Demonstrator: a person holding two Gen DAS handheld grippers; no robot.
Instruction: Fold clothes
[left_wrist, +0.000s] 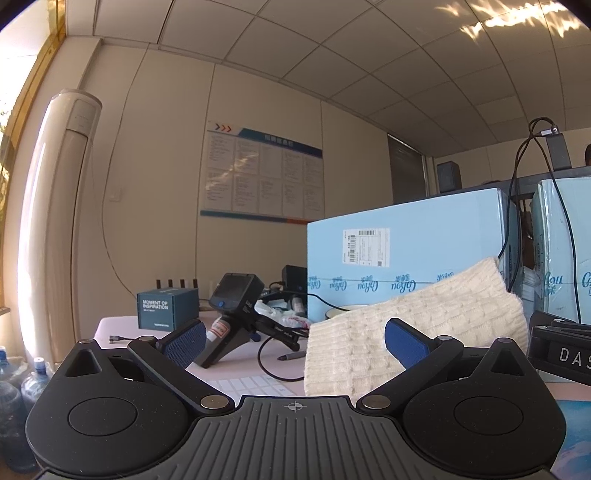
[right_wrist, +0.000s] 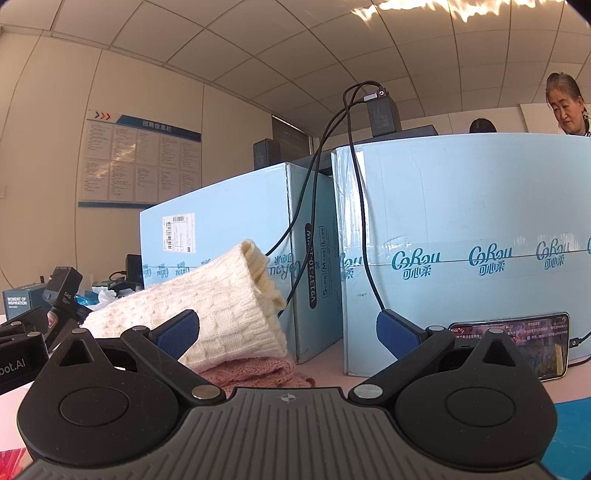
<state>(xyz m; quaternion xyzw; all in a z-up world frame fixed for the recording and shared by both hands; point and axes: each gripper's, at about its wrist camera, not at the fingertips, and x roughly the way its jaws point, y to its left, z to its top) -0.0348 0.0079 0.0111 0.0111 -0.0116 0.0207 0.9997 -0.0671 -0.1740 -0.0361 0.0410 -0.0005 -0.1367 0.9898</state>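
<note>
Left gripper (left_wrist: 295, 341): jaws wide, nothing held. Right gripper (right_wrist: 288, 332): likewise wide and unloaded. Cream sweater (right_wrist: 207, 314), folded, just beyond both; seen resting atop pink knit (right_wrist: 258, 371) on table (left_wrist: 107, 328). White keyboard (left_wrist: 255, 384) beside sweater. Phone (right_wrist: 532, 339) propped at right, screen lit, against blue boxes (right_wrist: 461, 236). Cables (right_wrist: 354, 184) draped over boxes. Notice board (left_wrist: 262, 175) on far wall.

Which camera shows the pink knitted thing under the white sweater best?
The right wrist view: the pink knit peeks out beneath the cream sweater, just ahead of the open right gripper. The left wrist view shows only the cream sweater; the pink knit is hidden.
</note>
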